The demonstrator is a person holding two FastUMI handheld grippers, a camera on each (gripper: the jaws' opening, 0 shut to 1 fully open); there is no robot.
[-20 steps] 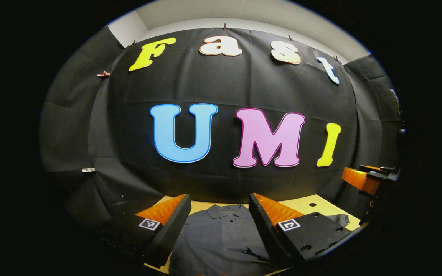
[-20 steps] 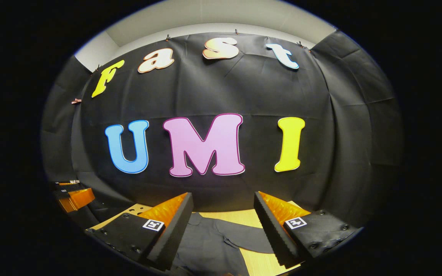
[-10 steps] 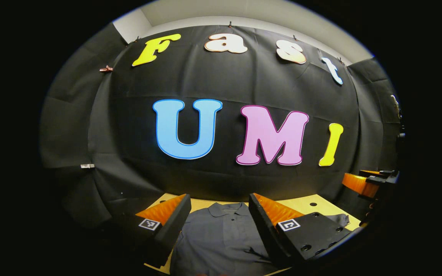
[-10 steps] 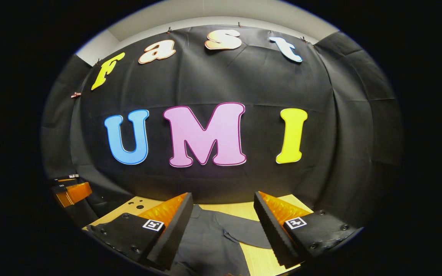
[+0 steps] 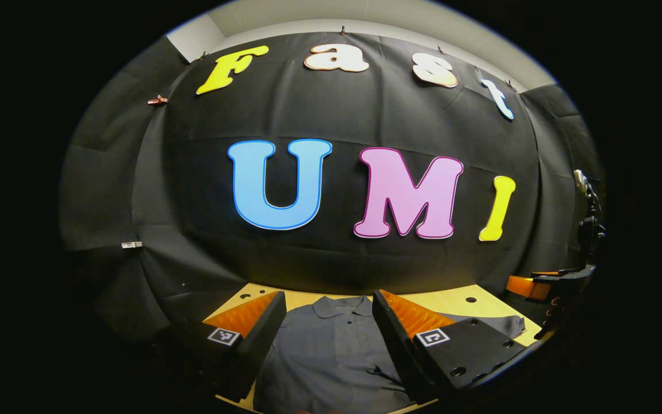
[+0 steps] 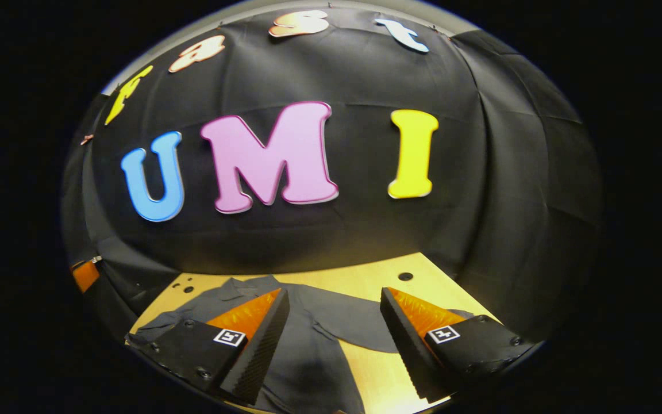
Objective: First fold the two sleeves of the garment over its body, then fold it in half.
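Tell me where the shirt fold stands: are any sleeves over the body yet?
Nothing looks folded yet. The grey shirt lies flat on the wooden table, collar away from the grippers, and the sleeve near the right gripper is spread out on the wood. Both the right gripper and the left gripper are open above the shirt, holding nothing. Left to do: both sleeve folds, then the half fold.

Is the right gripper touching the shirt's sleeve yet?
Cannot tell. In the right gripper view the right gripper stands open over the sleeve, with nothing between its fingers, but no gap below the fingertips shows.
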